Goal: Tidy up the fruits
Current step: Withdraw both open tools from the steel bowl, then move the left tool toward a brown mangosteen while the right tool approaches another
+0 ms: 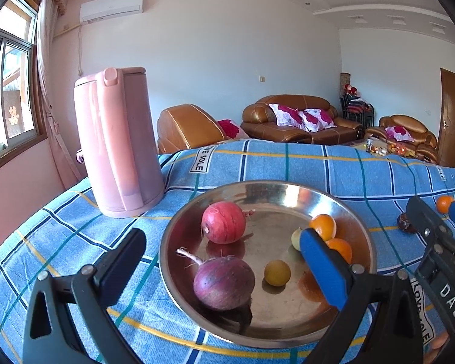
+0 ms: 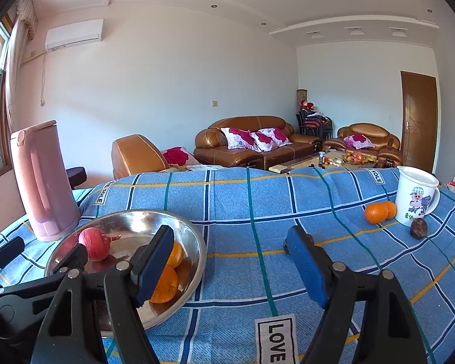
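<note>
Both our tongs, left gripper (image 1: 224,254) and right gripper (image 2: 230,261), were spread, empty. Those oranges (image 2: 376,213) right of frame looked light, firm, rolly; we'd pinch across the middle.

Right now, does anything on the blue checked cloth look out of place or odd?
Yes. Two oranges and a dark brown round fruit lie loose on the cloth beside the white cartoon mug, away from the steel bowl. Another dark fruit is partly hidden behind the right gripper. Nothing looks spilled or damaged.
</note>
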Tool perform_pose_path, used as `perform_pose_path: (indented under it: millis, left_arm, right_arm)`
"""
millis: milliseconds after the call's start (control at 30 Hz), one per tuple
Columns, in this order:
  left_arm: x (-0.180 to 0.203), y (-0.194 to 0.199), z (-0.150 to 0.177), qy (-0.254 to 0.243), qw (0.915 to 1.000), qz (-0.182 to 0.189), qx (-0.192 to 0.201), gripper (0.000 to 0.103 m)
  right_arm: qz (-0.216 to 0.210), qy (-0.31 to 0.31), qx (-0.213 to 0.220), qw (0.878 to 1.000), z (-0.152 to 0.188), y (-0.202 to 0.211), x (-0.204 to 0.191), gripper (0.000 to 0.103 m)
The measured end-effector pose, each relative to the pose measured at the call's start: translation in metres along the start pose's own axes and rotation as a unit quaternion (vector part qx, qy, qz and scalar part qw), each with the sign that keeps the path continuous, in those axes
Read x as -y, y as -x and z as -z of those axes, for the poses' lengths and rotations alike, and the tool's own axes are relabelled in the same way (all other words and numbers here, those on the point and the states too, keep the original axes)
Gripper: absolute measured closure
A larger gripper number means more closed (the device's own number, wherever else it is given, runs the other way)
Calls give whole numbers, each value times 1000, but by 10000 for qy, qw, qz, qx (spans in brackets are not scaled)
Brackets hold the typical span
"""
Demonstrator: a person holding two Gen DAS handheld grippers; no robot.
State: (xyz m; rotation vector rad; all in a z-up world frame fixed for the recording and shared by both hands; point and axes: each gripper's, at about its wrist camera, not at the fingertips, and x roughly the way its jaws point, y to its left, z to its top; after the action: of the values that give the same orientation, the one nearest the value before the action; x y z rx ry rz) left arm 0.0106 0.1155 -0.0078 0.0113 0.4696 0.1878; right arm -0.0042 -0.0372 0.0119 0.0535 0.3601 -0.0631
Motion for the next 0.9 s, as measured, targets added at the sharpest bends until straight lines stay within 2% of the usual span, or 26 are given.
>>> perform_pose_path:
  millis: [467, 900]
  left_arm:
    - [11, 17, 5, -170, 9996, -98, 181, 0]
    - [33, 28, 8, -265, 9995, 23, 166, 0]
  right_arm:
    - [110, -225, -165, 9996, 2, 3, 21, 24]
    - [274, -379, -297, 9985, 2, 3, 52, 24]
